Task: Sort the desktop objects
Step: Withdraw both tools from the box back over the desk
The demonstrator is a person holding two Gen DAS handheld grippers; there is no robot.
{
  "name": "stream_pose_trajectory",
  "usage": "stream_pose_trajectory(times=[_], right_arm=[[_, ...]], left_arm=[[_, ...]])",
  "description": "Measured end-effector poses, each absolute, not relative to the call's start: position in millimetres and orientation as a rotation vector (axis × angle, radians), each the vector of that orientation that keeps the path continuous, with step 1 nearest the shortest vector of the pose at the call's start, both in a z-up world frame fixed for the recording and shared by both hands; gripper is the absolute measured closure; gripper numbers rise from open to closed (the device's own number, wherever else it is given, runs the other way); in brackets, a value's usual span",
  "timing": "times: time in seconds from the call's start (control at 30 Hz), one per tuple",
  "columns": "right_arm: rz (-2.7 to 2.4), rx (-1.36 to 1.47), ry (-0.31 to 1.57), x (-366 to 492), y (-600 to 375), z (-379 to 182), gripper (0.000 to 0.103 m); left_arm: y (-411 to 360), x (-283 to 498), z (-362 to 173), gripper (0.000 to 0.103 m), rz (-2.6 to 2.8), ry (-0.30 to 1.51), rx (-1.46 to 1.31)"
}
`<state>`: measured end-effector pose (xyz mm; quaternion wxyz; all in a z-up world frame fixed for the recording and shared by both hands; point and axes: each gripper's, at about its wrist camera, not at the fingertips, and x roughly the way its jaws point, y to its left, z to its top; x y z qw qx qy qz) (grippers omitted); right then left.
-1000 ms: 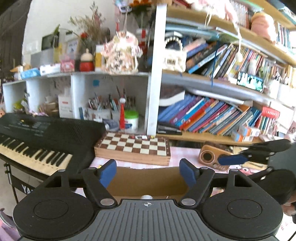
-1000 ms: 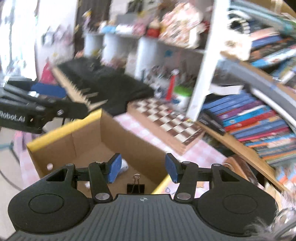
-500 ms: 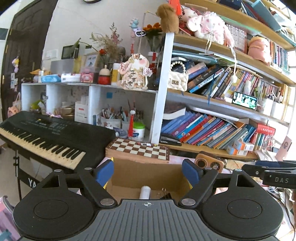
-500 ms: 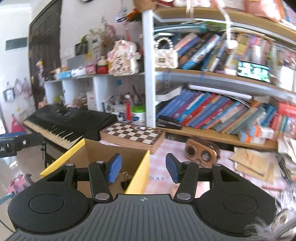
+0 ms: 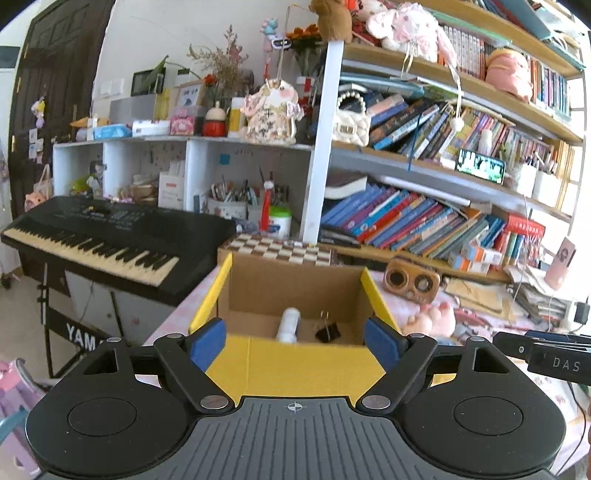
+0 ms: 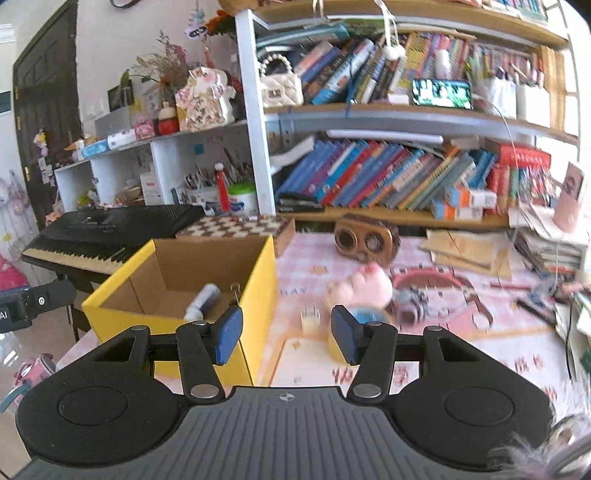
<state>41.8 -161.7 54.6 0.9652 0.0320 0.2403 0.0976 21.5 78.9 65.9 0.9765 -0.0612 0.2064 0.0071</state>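
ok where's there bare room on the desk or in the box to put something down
The yellow box has bare floor left of the white tube and binder clip. On the pink tablecloth, a strip between the box's right wall and the pink plush toy is free. Right of the toy, toward the papers, it is crowded.

I am working in a lived-in home study or hobby room. Across the upper right of my left view, a bookshelf (image 5: 424, 218) carries tilted rows of books, with plush toys (image 5: 406, 26) on its top board. At centre left, white cubby shelves (image 5: 184, 162) hold pen cups, dried flowers and small ornaments. An electronic keyboard (image 5: 92, 236) on its stand occupies the left side, beside a dark panelled door (image 5: 48, 92). At centre, my bench (image 6: 461, 354), covered in a pink checked cloth, carries a chessboard (image 5: 280, 249) and loose papers.
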Motion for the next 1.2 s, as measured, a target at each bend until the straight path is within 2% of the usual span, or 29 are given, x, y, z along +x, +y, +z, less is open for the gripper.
stream_pose_trajectory(times=[0.47,0.9,1.2], right_arm=[[0.197,0.006,0.58,0,-141,13,0.051],[0.184,-0.003,0.633,-15,-139,3,0.047],[0.179,-0.036,0.677,-19,-138,-1,0.038]], left_arm=[[69,-13,33,0.018,0.011,0.493,-0.093],[57,-23,19,0.018,-0.063,0.562,-0.056],[54,-21,16,0.015,-0.089,0.586,-0.076]])
